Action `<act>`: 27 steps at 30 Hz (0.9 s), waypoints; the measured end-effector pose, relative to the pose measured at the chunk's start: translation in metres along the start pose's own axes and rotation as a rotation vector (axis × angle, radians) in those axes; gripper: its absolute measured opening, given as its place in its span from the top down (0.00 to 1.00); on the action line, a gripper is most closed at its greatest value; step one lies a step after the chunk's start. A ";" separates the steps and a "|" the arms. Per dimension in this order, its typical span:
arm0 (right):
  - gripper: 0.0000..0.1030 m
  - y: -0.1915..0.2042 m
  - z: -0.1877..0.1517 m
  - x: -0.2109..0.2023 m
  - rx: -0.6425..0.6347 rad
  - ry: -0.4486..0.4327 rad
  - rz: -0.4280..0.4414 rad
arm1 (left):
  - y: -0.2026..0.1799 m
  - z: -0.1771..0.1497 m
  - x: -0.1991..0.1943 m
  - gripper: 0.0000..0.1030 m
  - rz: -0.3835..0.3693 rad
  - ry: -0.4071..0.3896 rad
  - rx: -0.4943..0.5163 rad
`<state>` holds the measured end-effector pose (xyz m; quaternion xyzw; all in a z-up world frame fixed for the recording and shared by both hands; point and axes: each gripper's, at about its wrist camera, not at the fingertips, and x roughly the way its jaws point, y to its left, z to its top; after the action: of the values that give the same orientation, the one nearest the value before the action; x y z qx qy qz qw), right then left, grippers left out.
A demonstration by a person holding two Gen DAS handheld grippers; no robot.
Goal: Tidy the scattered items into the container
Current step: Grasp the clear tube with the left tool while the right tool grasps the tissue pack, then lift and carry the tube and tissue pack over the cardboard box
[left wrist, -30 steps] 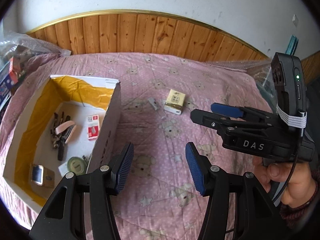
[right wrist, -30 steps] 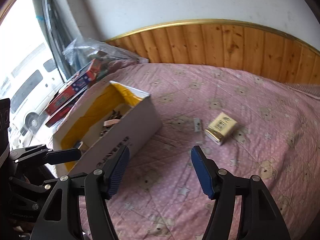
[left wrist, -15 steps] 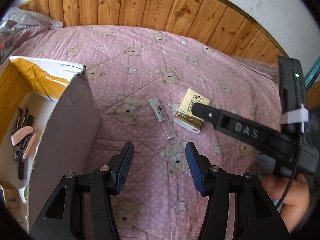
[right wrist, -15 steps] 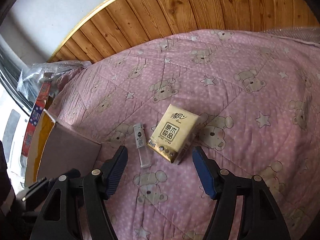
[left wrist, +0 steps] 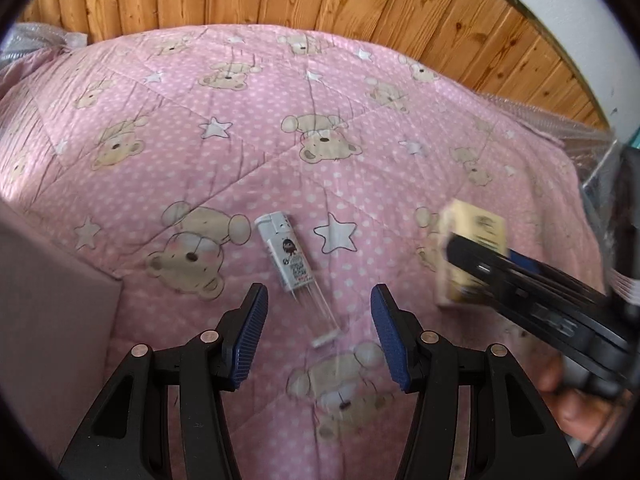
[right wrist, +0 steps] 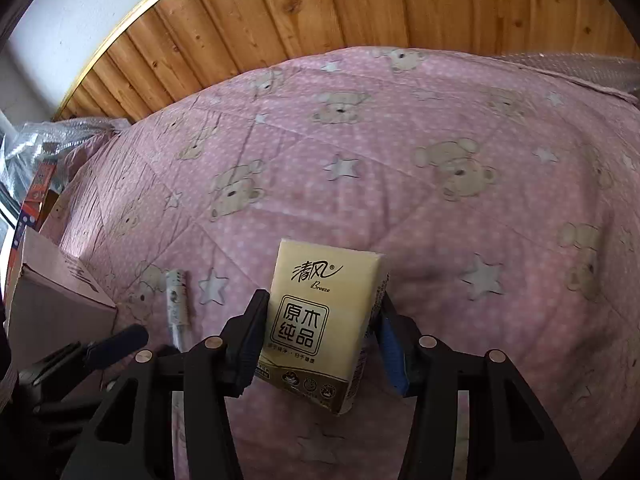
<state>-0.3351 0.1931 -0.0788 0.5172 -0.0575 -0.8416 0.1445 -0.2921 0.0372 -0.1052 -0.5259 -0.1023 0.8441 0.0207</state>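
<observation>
A white lighter (left wrist: 289, 256) with a clear lower end lies on the pink bear quilt (left wrist: 240, 128). My left gripper (left wrist: 318, 336) hangs just above it, jaws closing; the lighter's clear end lies between the tips and the pads are off it. A yellow tissue pack (right wrist: 320, 312) stands between the pads of my right gripper (right wrist: 319, 332), whose jaws are closing, and both pads touch its sides. In the left wrist view the tissue pack (left wrist: 472, 256) is blurred in the right gripper's black fingers. The cardboard box (right wrist: 52, 300) is at the left, and only its outer wall shows.
The box wall (left wrist: 48, 340) rises close beside my left gripper. Wooden panelling (right wrist: 360, 12) backs the bed. A plastic bag with coloured boxes (right wrist: 36, 168) lies at the far left. A person's hand (left wrist: 576, 400) holds the right gripper.
Both grippers have come down toward the quilt. The left one now hangs over the lighter and has narrowed. The right one has closed around the tissue pack. The box has slid to the left edge.
</observation>
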 end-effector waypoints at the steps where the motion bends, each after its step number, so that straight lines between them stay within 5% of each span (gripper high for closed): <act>1: 0.49 -0.009 -0.004 -0.001 0.017 0.003 0.001 | 0.001 -0.001 0.003 0.66 0.037 -0.018 -0.003; 2: 0.49 -0.017 -0.009 -0.001 0.036 0.005 0.007 | 0.003 -0.003 0.002 0.82 0.065 -0.046 -0.002; 12: 0.49 0.017 -0.026 -0.023 -0.014 -0.038 0.056 | 0.030 -0.029 -0.034 0.83 -0.029 -0.045 -0.093; 27: 0.49 0.072 -0.103 -0.098 -0.057 -0.044 0.134 | 0.032 -0.123 -0.146 0.83 -0.126 -0.087 -0.030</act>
<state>-0.1893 0.1599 -0.0247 0.4893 -0.0712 -0.8426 0.2136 -0.1150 0.0032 -0.0346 -0.4815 -0.1487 0.8615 0.0617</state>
